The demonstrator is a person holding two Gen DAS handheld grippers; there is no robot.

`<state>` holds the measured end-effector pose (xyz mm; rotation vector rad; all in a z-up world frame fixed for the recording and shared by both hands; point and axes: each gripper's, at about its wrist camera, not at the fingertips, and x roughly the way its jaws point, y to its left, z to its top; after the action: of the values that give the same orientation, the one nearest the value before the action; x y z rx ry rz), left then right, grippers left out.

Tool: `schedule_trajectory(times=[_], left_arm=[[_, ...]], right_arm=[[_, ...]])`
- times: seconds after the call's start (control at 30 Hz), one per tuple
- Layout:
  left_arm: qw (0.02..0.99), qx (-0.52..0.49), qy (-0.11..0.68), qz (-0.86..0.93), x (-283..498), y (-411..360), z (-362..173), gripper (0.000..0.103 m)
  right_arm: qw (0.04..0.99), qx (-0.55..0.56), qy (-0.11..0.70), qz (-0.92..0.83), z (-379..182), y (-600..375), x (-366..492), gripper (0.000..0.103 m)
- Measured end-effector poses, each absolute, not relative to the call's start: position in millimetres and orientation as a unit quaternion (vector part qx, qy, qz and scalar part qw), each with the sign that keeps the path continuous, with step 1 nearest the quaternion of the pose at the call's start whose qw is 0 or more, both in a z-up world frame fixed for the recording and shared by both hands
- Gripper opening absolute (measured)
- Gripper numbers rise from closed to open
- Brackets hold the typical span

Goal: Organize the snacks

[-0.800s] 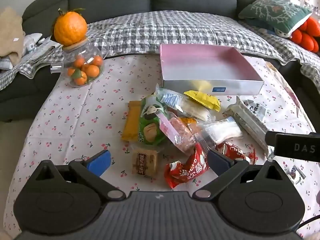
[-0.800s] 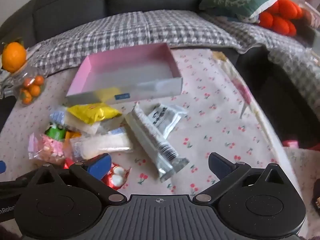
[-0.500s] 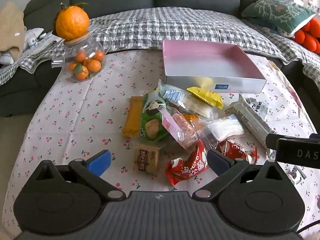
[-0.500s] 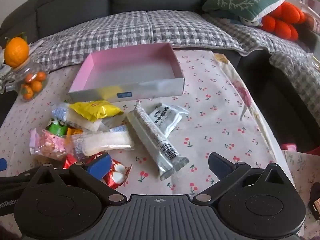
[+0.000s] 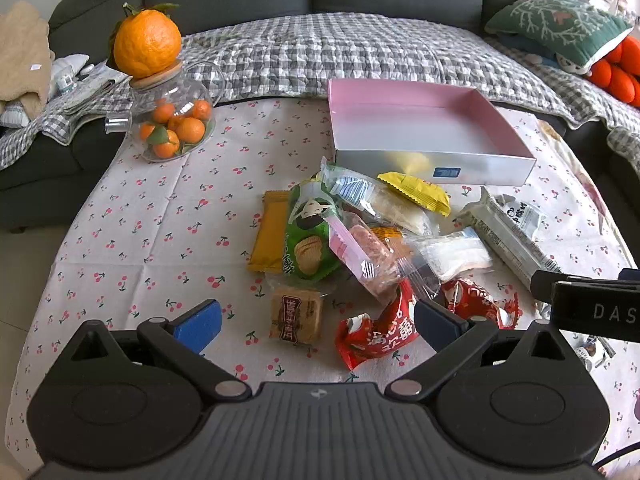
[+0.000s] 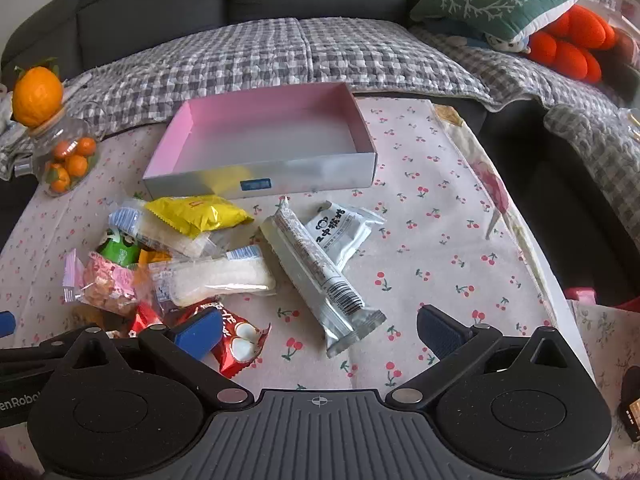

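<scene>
Left wrist view: at far left a glass jar of small oranges (image 5: 172,128), topped by a large orange, is seen on the cherry-print tablecloth (image 5: 132,220). The left gripper (image 5: 318,322) is held above the near edge of the snack pile, fingers spread wide with nothing between them; a brown biscuit packet (image 5: 297,313) and a red wrapper (image 5: 380,330) lie just beyond. The pink-lined box (image 5: 424,130), empty, stands far of the pile.

In the right wrist view the right gripper (image 6: 320,330) is likewise spread wide and empty, above bare cloth beside a long silver bar packet (image 6: 320,276).

No snack appears boxed yet, so the first pick is judged to be in hand. A loose piece at the pile's edge would best be chosen, clear of overlapping wrappers, and gripped across its narrow width.

The silver bar's long axis runs from far left to near right, its crimped barcode end nearest the gripper; the box's long side lies roughly left to right.
</scene>
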<state>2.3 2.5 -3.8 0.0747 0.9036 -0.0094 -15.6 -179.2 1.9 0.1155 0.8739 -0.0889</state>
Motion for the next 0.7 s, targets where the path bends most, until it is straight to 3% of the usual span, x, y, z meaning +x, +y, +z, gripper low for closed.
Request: schedule_trajectory(times=[0.7], left_arm=[[0.899,0.035,0.438,-0.004,2.5,3.1,-3.9,0.103]], right_arm=[[0.903,0.055,0.424,-0.046,2.0,-178.4,-15.3,0.103]])
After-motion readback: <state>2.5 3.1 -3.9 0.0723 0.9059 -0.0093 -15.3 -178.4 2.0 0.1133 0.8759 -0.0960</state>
